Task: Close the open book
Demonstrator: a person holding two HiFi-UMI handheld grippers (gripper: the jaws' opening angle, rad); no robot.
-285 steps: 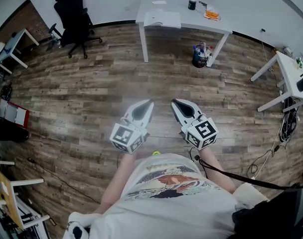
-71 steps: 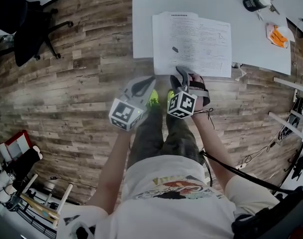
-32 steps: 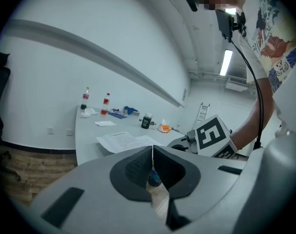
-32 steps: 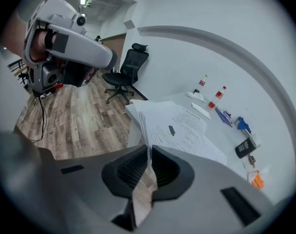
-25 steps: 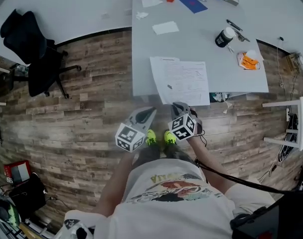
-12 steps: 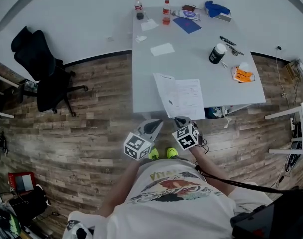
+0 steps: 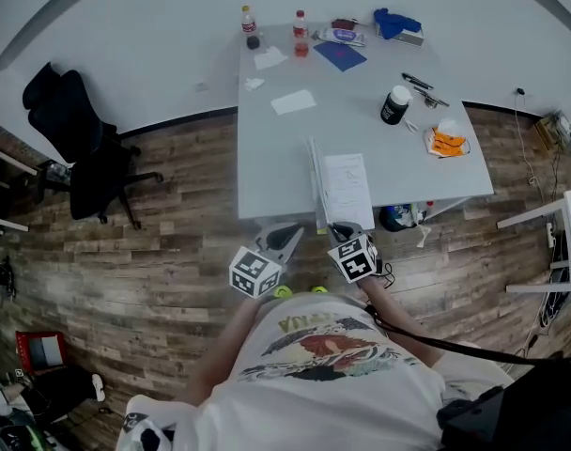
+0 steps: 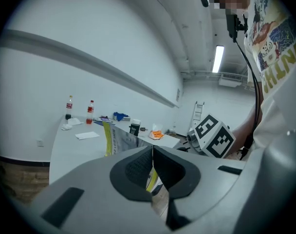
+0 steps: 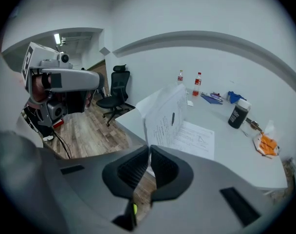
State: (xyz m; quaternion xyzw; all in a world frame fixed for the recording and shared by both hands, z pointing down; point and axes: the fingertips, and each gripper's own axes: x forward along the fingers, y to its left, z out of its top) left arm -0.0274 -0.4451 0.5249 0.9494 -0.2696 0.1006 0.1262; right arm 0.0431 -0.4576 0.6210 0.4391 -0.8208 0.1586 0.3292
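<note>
Closing book [image 7: 345, 186]: I see it half shut on the white table [image 7: 271, 158], at the table's near edge and right of its middle.
Long axis: it runs near to far, the spine the same way, with one short edge at the table's near rim.
Halves: the right half lies flat with its print up. The left half stands almost upright on the spine, its print facing right and its yellow-edged outside facing left.
Right gripper [image 7: 338, 225]: it sits just at the book's near edge. In its own view the jaws are drawn thin together, and the near corner of the standing half runs down into their tips.
Left gripper [image 7: 291, 229]: it is just left of the book's near corner, off the table edge and apart from the pages. Its jaws are pressed together with nothing between the pads.
Far end: a black jar [image 7: 394, 104] and two bottles [image 7: 249, 22] stand well apart from the book.
</note>
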